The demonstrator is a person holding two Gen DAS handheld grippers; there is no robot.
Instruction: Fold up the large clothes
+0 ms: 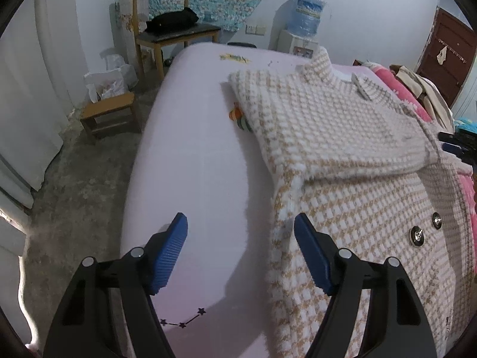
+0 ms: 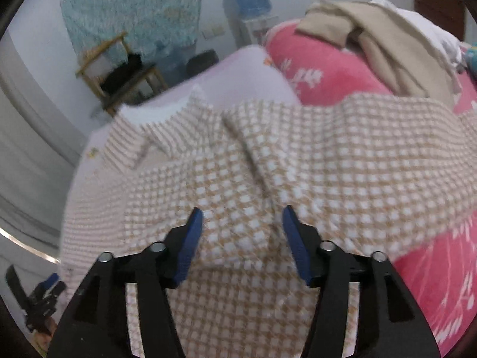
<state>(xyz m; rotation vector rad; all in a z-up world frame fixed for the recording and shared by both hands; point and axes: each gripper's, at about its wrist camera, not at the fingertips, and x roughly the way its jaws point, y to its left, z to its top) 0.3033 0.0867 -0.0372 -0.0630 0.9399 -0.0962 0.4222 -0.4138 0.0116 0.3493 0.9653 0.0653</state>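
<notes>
**Folding the big checked coat: sleeves in, body still long**

Lying flat on the bed (image 1: 190,155), the checked coat (image 1: 342,155) is tan and white, with its collar (image 1: 325,62) toward the far end. It rests partly on the pale lilac sheet and partly on the pink blanket (image 2: 322,71) beside it. A pile of other clothes (image 2: 372,29) sits on that blanket, well apart from the coat.

One sleeve (image 1: 357,149) is folded across the chest, so that part looks done. In the right wrist view another flap of the coat lies across the middle too, but the picture is blurry, so it is hard to say how neat it is. Two shiny buttons (image 1: 417,234) show on the lower front, which is flat and not folded up yet.

The left gripper (image 1: 241,235) hangs over the bare sheet just beside the coat's near edge. Its jaws are apart and hold nothing. The right gripper (image 2: 242,226) hangs over the middle of the coat. Its jaws are apart too, and no cloth is pinched between them.

It looks like about half the job is done. What is left, I think, is to lift the bottom of the coat and fold it up toward the collar, then smooth it.
</notes>
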